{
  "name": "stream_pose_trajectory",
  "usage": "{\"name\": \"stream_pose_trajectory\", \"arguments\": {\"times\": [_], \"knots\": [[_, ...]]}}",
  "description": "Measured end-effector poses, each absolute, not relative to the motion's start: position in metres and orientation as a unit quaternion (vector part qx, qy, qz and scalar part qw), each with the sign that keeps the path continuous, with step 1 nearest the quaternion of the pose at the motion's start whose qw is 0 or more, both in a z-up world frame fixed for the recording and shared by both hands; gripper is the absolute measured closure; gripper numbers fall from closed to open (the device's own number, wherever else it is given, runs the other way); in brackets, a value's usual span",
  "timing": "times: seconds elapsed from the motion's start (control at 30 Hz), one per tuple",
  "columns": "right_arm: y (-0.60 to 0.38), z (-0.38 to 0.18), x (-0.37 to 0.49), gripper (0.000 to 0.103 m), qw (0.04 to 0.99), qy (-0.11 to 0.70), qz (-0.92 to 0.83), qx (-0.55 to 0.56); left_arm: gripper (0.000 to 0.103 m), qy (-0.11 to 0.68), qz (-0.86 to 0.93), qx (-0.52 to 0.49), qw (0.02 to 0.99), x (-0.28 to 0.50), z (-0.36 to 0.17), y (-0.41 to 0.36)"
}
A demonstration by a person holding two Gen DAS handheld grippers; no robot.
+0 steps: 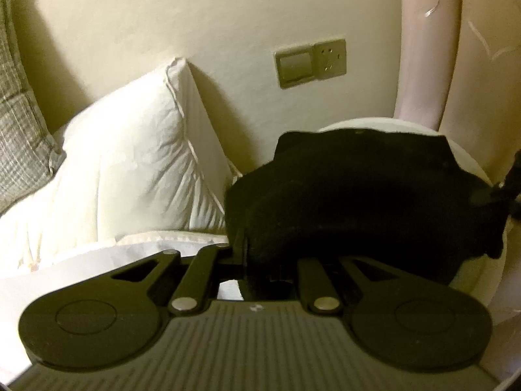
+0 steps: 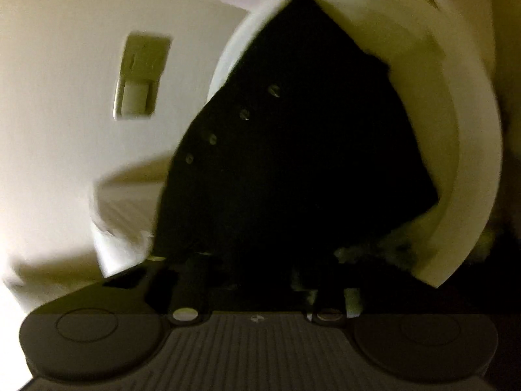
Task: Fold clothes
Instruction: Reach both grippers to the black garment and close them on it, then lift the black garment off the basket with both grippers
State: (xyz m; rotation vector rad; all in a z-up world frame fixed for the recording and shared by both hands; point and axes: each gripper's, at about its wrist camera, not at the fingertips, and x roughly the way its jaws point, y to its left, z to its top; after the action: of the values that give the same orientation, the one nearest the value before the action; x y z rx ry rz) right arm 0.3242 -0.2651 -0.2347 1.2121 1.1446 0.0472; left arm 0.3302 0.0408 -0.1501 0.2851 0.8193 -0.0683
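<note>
Black shirt (image 1: 358,195) on the bed (image 1: 97,260), mid-fold.
We pinch its edge in the closed left gripper (image 1: 242,251); the right gripper (image 2: 260,277) seems nearly closed on cloth, so next we lay it flat.

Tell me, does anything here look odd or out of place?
Nothing looks damaged or spilled. The black garment lies bunched and uneven on the white bed, mid-fold. The white pillow leans against the wall, a bit rumpled.

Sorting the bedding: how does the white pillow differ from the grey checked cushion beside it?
The white pillow is plain; the grey checked cushion is patterned. The pillow shows whole and creased, while the cushion is cut off by the left edge of the picture. Both lean against the wall.
</note>
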Motion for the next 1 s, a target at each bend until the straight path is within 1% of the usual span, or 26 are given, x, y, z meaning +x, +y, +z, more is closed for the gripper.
{"name": "stream_pose_trajectory", "arguments": {"times": [0.03, 0.13, 0.3, 0.5, 0.53, 0.57, 0.63, 0.67, 0.7, 0.77, 0.83, 0.87, 0.93, 0.97, 1.0], "knots": [[-0.264, -0.224, 0.327, 0.092, 0.69, 0.51, 0.028, 0.513, 0.096, 0.393, -0.033, 0.135, 0.909, 0.329, -0.147, 0.041], [-0.262, -0.183, 0.331, 0.092, 0.748, 0.475, 0.062, 0.459, 0.096, 0.38, -0.025, 0.112, 0.918, 0.328, -0.13, 0.045], [-0.256, -0.121, 0.353, 0.092, 0.808, 0.39, 0.122, 0.424, 0.096, 0.348, -0.013, 0.081, 0.934, 0.32, -0.093, 0.054], [-0.227, -0.047, 0.371, 0.093, 0.848, 0.302, 0.224, 0.372, 0.097, 0.31, 0.009, 0.048, 0.95, 0.289, -0.046, 0.07], [-0.22, -0.036, 0.373, 0.093, 0.852, 0.288, 0.243, 0.365, 0.099, 0.301, 0.014, 0.045, 0.952, 0.282, -0.039, 0.072], [-0.211, -0.026, 0.376, 0.093, 0.854, 0.277, 0.258, 0.356, 0.103, 0.283, 0.027, 0.048, 0.958, 0.276, -0.031, 0.073], [-0.194, -0.006, 0.381, 0.093, 0.857, 0.258, 0.288, 0.341, 0.103, 0.235, 0.055, 0.057, 0.969, 0.264, -0.013, 0.075], [-0.186, 0.002, 0.383, 0.097, 0.856, 0.249, 0.303, 0.336, 0.103, 0.224, 0.055, 0.055, 0.971, 0.261, -0.002, 0.077], [-0.178, 0.011, 0.385, 0.098, 0.856, 0.24, 0.318, 0.331, 0.103, 0.22, 0.054, 0.052, 0.973, 0.26, 0.004, 0.08], [-0.164, 0.03, 0.389, 0.102, 0.858, 0.217, 0.343, 0.314, 0.102, 0.232, 0.048, 0.045, 0.971, 0.261, 0.007, 0.083], [-0.15, 0.05, 0.392, 0.102, 0.864, 0.19, 0.363, 0.291, 0.094, 0.262, 0.04, 0.04, 0.963, 0.26, -0.009, 0.082], [-0.146, 0.046, 0.397, 0.103, 0.862, 0.221, 0.359, 0.283, 0.094, 0.279, 0.035, 0.036, 0.959, 0.258, -0.02, 0.08], [-0.137, 0.037, 0.408, 0.102, 0.853, 0.284, 0.348, 0.267, 0.081, 0.309, 0.031, 0.027, 0.95, 0.251, -0.044, 0.076], [-0.133, 0.033, 0.413, 0.102, 0.847, 0.314, 0.342, 0.259, 0.079, 0.324, 0.029, 0.023, 0.945, 0.247, -0.056, 0.073], [-0.137, 0.017, 0.412, 0.098, 0.841, 0.344, 0.323, 0.266, 0.077, 0.339, 0.025, 0.019, 0.94, 0.244, -0.068, 0.071]]}}
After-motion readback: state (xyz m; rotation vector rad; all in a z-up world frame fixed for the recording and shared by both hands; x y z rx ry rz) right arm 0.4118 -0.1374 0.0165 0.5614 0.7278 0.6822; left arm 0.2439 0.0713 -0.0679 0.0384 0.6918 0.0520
